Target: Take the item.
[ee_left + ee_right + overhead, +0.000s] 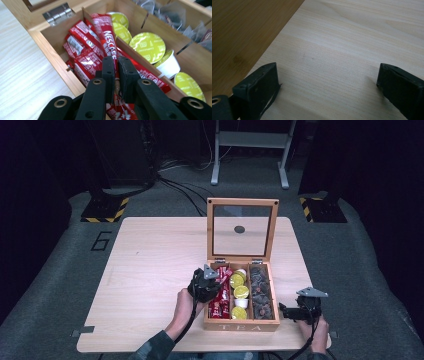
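Two grippers: left gripper (116, 68) jaws clamp a red coffee stick sachet (106, 32) above the wooden tea box (241, 325), apparently for extraction; right gripper (327, 82) jaws spread, idle on the bench (352, 37).

black hand-held gripper (212, 279) (grey plate), dark sleeve (152, 347)

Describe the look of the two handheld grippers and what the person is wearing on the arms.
Both are black. The left claw has two blocky flat-faced jaws on arms with metal-ringed holes. The right claw looks alike, with matte rectangular jaws. Each carries a grey three-cornered plate and trails a black cable. A dark greenish sleeve covers the left forearm.
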### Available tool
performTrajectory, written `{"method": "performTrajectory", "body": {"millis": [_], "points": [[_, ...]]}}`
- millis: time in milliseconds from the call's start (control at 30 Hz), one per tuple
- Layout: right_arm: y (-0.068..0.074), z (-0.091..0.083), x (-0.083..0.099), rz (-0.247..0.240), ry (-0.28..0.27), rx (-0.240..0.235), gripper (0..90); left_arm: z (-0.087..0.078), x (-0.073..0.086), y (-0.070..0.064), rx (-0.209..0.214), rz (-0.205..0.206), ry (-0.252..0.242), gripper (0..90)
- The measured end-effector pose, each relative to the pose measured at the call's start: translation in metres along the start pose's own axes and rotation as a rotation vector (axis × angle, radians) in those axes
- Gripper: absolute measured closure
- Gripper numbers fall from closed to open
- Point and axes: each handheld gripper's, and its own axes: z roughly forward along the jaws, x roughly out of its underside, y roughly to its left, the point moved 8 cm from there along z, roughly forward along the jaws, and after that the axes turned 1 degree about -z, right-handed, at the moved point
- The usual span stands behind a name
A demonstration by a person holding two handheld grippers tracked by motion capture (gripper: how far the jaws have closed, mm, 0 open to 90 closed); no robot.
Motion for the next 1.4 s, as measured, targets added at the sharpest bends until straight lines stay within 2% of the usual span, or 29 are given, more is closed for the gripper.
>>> {"method": "performTrajectory", "body": {"millis": [700, 1067, 1400], "points": [[0.000, 0.000, 0.000, 0.001, 0.000, 0.000, 3.3, -0.024, -0.014, 0.001, 0.004, 0.024, -0.071, 84.5], [0.000, 0.000, 0.000, 0.001, 0.000, 0.000, 3.3, -0.039, -0.017, 0.008, -0.002, 0.015, -0.115, 84.6], [0.000, 0.000, 0.000, -0.001, 0.000, 0.000, 3.3, -0.052, -0.016, 0.023, -0.026, 0.017, -0.135, 84.6]]}}
